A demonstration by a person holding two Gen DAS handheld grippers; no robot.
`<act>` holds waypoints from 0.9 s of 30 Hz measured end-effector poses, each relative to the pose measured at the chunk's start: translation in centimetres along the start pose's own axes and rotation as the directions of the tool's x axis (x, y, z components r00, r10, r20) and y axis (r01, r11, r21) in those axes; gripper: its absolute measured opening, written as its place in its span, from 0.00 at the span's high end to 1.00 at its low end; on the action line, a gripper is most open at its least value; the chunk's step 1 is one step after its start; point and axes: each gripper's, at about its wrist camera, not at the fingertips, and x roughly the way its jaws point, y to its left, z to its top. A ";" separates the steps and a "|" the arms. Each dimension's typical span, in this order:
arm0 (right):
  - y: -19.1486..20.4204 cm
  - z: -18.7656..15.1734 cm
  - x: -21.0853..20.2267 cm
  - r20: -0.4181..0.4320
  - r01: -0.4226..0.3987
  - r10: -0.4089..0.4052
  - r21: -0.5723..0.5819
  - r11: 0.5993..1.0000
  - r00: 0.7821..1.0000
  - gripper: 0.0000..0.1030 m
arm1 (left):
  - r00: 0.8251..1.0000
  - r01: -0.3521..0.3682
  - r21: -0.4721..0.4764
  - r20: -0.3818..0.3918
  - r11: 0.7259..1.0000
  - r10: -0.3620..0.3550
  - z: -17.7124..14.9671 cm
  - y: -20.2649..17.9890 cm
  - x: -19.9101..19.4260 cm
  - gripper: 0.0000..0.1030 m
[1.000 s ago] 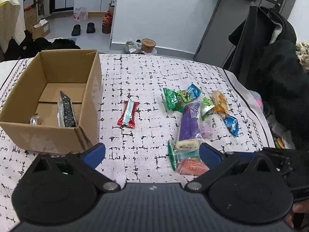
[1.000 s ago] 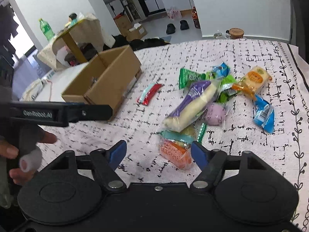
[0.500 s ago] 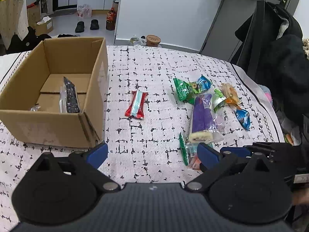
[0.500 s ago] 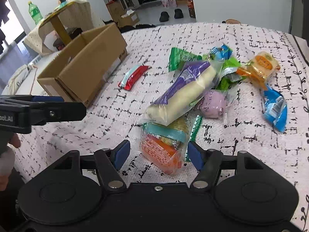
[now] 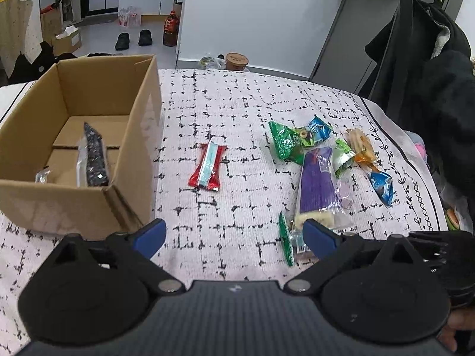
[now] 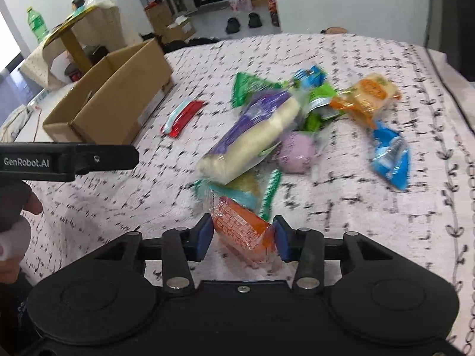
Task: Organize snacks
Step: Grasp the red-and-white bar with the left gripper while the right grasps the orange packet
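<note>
A pile of snacks lies on the patterned tablecloth (image 5: 237,112). Its largest piece is a long purple-and-white packet (image 6: 252,136) (image 5: 316,184). At the pile's near end sits an orange packet (image 6: 240,228). My right gripper (image 6: 242,238) has that packet between its blue pads; the jaws are closing and both pads touch its wrapper. A red bar (image 5: 207,167) lies alone between the pile and the cardboard box (image 5: 142,148). My left gripper (image 5: 234,237) hovers open over bare cloth with nothing between its fingers.
Inside the box are a dark speckled packet (image 5: 95,160) and a small clear one (image 5: 43,175). Green, blue and orange-yellow packets (image 6: 368,93) and a pink ball (image 6: 297,152) fill the pile. Dark coats (image 5: 430,89) hang at the right. Floor clutter lies beyond the table.
My right gripper has dropped toward the near end of the pile and its jaws have narrowed around the orange packet. The left gripper has sunk slightly and stays open.
</note>
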 end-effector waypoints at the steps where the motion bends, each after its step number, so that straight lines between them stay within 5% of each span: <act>1: -0.3 0.0 -0.3 0.005 0.010 -0.010 0.010 1.000 1.000 0.59 | 1.000 0.000 0.003 0.003 1.000 0.000 0.1 -0.1 0.1 0.04; 13: -1.9 0.0 -1.0 0.046 0.106 -0.109 0.065 0.992 0.993 0.60 | 0.998 -0.028 0.031 0.055 0.999 0.026 1.7 -1.0 2.5 0.11; 27: -2.4 0.4 -1.4 0.089 0.151 -0.159 0.094 0.984 0.983 0.59 | 0.985 -0.144 0.041 0.099 0.989 0.139 2.7 -2.8 5.9 0.41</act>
